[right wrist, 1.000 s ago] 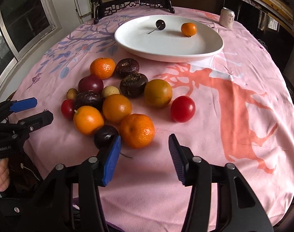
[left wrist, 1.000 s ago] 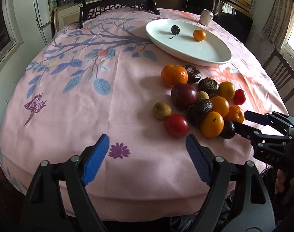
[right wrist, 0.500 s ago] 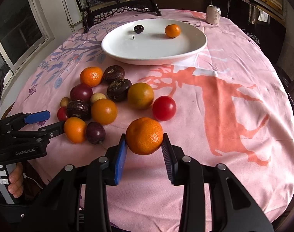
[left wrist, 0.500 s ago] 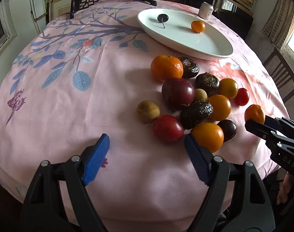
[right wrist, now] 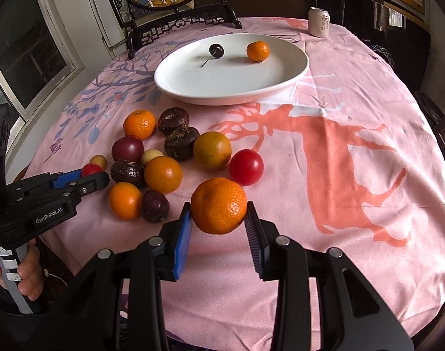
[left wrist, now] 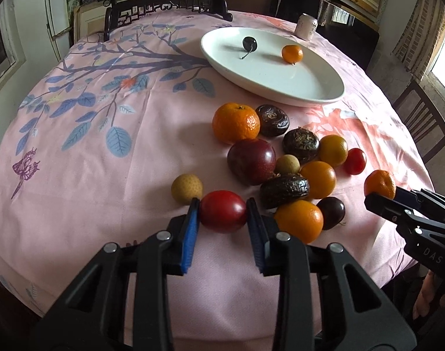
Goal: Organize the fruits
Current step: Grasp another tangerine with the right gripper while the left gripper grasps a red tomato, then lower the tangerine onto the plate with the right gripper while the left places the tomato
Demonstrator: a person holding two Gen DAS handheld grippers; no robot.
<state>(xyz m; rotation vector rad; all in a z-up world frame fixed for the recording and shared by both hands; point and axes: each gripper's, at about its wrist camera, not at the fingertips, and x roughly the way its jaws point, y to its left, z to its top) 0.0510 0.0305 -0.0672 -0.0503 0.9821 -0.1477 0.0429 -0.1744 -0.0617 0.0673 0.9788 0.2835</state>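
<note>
The left gripper (left wrist: 222, 213) clamps a red tomato (left wrist: 222, 211) at the pile's near edge, on the cloth (left wrist: 105, 175). The right gripper (right wrist: 218, 222) pinches a mandarin (right wrist: 218, 205) — raised above the cloth, well short of the plate (right wrist: 281, 82).

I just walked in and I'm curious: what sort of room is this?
Probably a home dining room. A round table under a pink printed cloth holds loose fruit and a white plate, with a carved dark chair behind and a window beside.
</note>
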